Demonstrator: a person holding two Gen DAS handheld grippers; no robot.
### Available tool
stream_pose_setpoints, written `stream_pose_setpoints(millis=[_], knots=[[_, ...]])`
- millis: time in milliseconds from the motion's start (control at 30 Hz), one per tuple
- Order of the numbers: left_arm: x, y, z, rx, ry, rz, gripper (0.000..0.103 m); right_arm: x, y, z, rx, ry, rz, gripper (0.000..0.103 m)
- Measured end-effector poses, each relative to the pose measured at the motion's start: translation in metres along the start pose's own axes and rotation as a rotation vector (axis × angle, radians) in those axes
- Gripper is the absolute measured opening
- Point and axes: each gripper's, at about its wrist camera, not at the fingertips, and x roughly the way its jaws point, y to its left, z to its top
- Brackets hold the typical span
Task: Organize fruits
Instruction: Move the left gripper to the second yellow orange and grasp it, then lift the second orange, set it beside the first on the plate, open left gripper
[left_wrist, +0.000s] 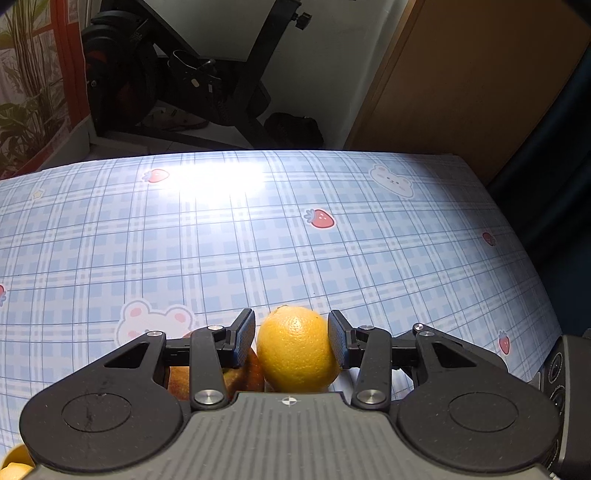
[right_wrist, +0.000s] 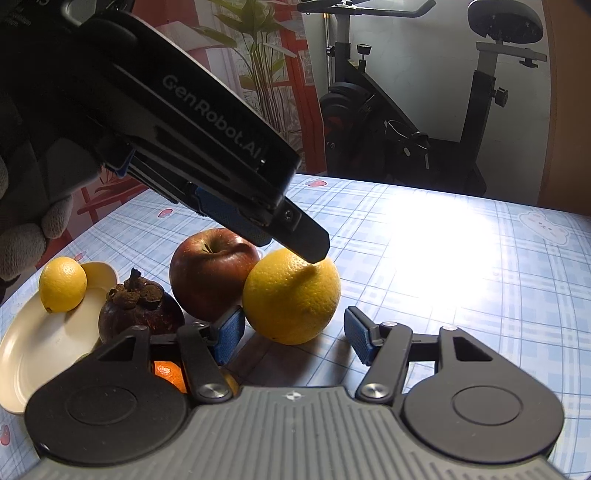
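Orange clamped in left tool, apple touching behind; right tool apart beside mangosteen

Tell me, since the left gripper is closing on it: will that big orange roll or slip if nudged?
The orange is round and sits on a smooth tablecloth, so it would probably roll. It touches the apple, which may block it leftward. Its pebbled skin likely grips the left gripper pads well.
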Motion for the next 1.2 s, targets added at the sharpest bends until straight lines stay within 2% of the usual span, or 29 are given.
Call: stream_pose_setpoints(millis=[133, 200, 433, 667, 933, 1200], knots=[[0.003, 0.000, -0.003, 0.007, 0.002, -0.010, 0.046, 0.001, -0.006, 0.000, 0.026, 0.003, 0.017, 0.062], [0.003, -0.002, -0.004, 0.009, 0.000, -0.010, 0.046, 0.000, -0.008, 0.000, 0.028, -0.002, 0.035, 0.058], [0.002, -0.006, -0.002, 0.011, 0.011, -0.038, 0.045, -0.008, -0.003, -0.003, -0.001, -0.009, 0.009, 0.057], [-0.021, -0.012, -0.006, 0.020, -0.020, -0.078, 0.045, -0.029, 0.007, 0.006, -0.033, -0.013, -0.005, 0.057], [-0.070, 0.009, -0.020, 0.002, -0.061, -0.105, 0.045, -0.044, 0.051, 0.024, -0.102, -0.019, 0.006, 0.057], [-0.119, 0.058, -0.053, -0.035, -0.093, -0.089, 0.045, -0.034, 0.118, 0.031, -0.192, 0.005, 0.064, 0.057]])
